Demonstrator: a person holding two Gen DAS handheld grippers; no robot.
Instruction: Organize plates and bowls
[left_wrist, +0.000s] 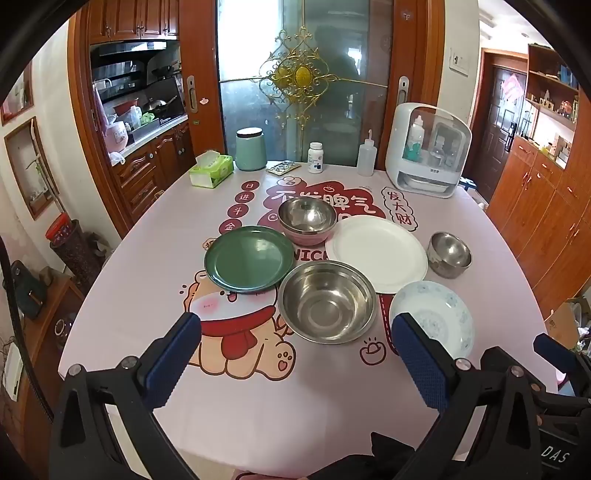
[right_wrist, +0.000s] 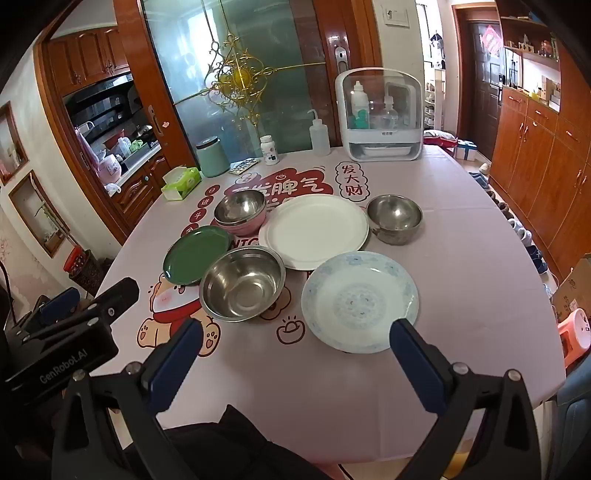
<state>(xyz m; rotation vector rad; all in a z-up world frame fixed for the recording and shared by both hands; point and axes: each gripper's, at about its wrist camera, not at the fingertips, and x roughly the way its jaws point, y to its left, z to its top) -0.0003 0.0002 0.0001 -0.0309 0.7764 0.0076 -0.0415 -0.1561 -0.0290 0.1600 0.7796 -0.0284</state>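
Both grippers, left gripper and right gripper, are hovering wide apart, gripping nothing; patterned porcelain plate is looking brittle and slick, so I'm favouring a rim pinch.

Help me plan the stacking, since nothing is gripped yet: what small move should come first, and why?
Probably ease the right gripper forward to the near rim of the blue-patterned plate. Both grippers are open and empty, the left gripper too, and that plate lies nearest, just ahead of the right fingertips, apart from the white plate.
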